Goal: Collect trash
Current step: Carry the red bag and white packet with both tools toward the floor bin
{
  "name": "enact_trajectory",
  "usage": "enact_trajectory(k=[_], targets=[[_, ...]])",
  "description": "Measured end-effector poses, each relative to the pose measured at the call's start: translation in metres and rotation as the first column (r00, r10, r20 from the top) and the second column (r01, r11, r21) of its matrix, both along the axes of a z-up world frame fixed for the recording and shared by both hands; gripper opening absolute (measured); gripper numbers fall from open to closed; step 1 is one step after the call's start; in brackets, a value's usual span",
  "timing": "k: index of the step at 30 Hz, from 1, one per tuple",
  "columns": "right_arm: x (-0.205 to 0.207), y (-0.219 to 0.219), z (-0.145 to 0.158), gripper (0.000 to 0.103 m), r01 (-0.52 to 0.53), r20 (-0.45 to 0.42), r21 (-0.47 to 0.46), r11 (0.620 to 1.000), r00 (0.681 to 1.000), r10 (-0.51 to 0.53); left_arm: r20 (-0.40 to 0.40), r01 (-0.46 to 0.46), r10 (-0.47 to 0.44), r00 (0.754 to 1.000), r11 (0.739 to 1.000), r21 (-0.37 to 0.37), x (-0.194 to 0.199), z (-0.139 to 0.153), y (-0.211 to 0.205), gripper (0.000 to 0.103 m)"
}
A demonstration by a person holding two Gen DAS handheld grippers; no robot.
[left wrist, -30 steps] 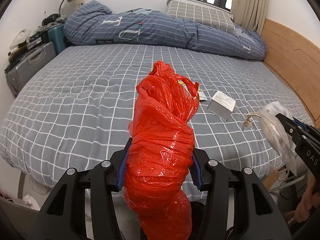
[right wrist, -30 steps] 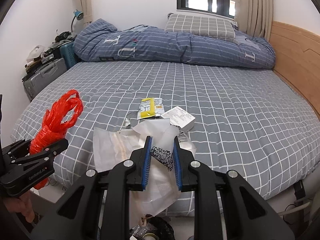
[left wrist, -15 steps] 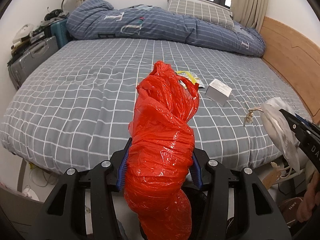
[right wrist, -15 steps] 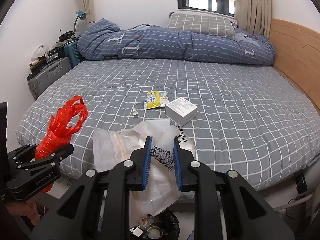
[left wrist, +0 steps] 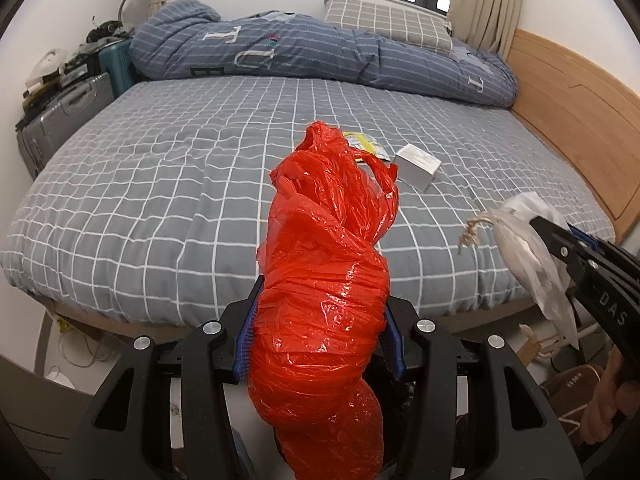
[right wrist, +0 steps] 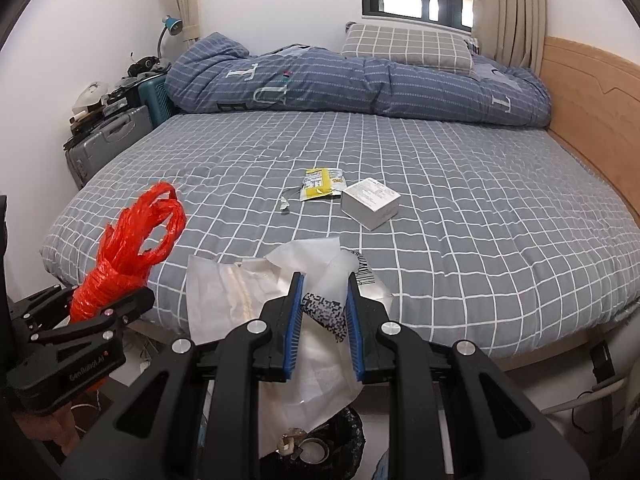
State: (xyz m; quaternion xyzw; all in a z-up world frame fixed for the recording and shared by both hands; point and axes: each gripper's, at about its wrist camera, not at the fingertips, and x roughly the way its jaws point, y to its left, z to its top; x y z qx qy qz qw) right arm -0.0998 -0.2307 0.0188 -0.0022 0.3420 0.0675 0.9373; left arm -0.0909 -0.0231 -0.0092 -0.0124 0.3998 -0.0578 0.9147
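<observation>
Two sets of jaws grip trash: left gripper [left wrist: 322, 336] clamps red bag [left wrist: 324, 264], right gripper [right wrist: 322, 312] clear wrapper [right wrist: 256, 300]

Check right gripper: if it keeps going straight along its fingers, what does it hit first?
Probably the grey checked bedspread near the bed's edge. The right gripper, shut on a clear plastic wrapper, aims down at the sheet short of the white box and yellow packet. Depth is uncertain.

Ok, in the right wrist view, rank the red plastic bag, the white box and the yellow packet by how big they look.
1. red plastic bag, largest, though it sits much nearer the camera, so its true size against the others is unsure.
2. white box.
3. yellow packet, slightly smaller than the box; both lie side by side on the bed, so that comparison is fair.
</observation>
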Motion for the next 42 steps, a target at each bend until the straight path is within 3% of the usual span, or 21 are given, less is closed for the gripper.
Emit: enact_trajectory(k=[8, 25, 32, 42], targets=[[-0.02, 0.004, -0.002, 0.02, -0.006, -0.016, 0.003, 1.0, 1.0, 0.006, -0.02, -0.004, 0.004, 1.0, 1.0, 0.003, -0.023, -0.001, 0.0, 0.049], [-0.055, 0.017, -0.038, 0.02, -0.034, -0.112, -0.015, 0.999, 0.993, 0.032, -0.093, -0.021, 0.021, 0.995, 1.0, -0.003, -0.065, -0.024, 0.01, 0.048], [-0.063, 0.019, -0.06, 0.02, -0.032, -0.157, -0.013, 0.999, 0.987, 0.03, -0.148, -0.043, 0.043, 0.988, 0.999, 0.006, -0.075, -0.049, 0.018, 0.048], [-0.059, 0.025, -0.115, 0.02, -0.059, -0.265, -0.028, 0.998, 0.963, 0.05, -0.24, -0.04, 0.039, 0.97, 0.999, -0.001, -0.075, -0.092, 0.026, 0.048]])
